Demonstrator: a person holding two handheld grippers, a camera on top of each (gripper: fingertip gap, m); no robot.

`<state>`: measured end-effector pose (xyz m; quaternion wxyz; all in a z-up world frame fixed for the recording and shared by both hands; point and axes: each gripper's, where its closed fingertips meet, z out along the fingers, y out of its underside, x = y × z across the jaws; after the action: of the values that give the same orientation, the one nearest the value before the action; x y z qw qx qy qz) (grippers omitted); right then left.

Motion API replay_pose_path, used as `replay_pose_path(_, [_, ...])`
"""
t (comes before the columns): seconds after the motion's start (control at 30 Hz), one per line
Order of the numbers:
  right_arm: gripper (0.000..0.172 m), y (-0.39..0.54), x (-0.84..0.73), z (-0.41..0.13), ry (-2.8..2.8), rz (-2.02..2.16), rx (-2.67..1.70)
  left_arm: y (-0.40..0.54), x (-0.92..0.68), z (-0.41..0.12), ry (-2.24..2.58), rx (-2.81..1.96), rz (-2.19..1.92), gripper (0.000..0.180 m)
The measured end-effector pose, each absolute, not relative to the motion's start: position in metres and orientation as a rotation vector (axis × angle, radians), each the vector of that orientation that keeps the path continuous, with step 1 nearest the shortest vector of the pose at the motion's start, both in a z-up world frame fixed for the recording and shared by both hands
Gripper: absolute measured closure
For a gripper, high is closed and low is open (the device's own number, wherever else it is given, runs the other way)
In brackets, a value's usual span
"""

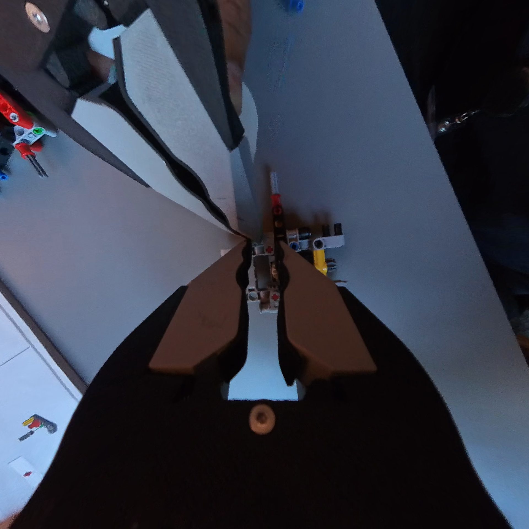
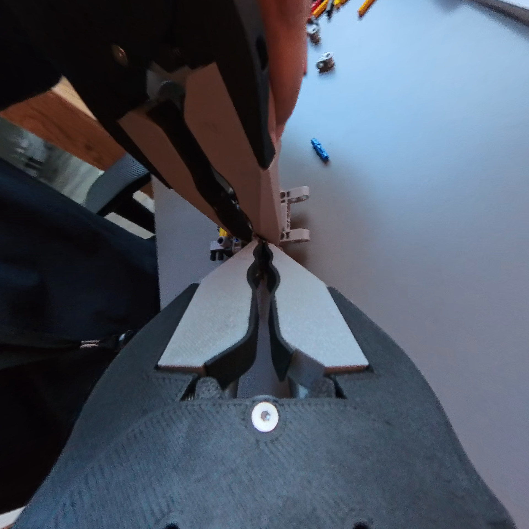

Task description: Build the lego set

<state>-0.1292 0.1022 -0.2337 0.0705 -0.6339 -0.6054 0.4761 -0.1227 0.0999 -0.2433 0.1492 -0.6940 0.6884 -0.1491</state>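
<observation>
My left gripper (image 1: 264, 246) is shut on a small building-toy assembly (image 1: 262, 269): a light grey frame with red cross ends, pinched against a black beam (image 1: 278, 226). A red and grey axle (image 1: 274, 194) sticks out ahead, and a yellow piece (image 1: 320, 259) and a grey beam (image 1: 329, 242) hang off its right. My right gripper (image 2: 262, 244) is shut, its tips meeting the left gripper (image 2: 257, 233) at the assembly's corner. It reaches in from the upper left in the left wrist view (image 1: 243, 236). The grey frame (image 2: 294, 214) shows behind the left gripper's fingers. All of this is just over the grey table (image 1: 372, 171).
A blue pin (image 2: 320, 150), a grey connector (image 2: 325, 61) and yellow and red parts (image 2: 329, 8) lie farther out on the table (image 2: 415, 229). A red, grey and green assembly (image 1: 24, 128) sits at the left. A person's dark clothing (image 2: 57, 257) is beyond the table edge.
</observation>
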Motion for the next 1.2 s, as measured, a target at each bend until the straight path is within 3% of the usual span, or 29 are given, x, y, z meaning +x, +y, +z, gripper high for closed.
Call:
replay_pose_path(0.17, [0.172, 0.130, -0.113, -0.246, -1.722, 1.278, -1.922, 0.102, -0.124, -0.243, 1.966, -2.009, -0.432, 0.167])
replay_pose_path(0.33, [0.172, 0.158, -0.103, -0.194, -1.423, 1.525, -1.648, 0.103, -0.122, -0.243, 1.979, -2.004, -0.404, 0.168])
replay_pose_path(1.2, [0.172, 0.155, -0.101, -0.186, -1.468, 1.549, -1.593, 0.102, -0.123, -0.243, 1.958, -2.008, -0.383, 0.167])
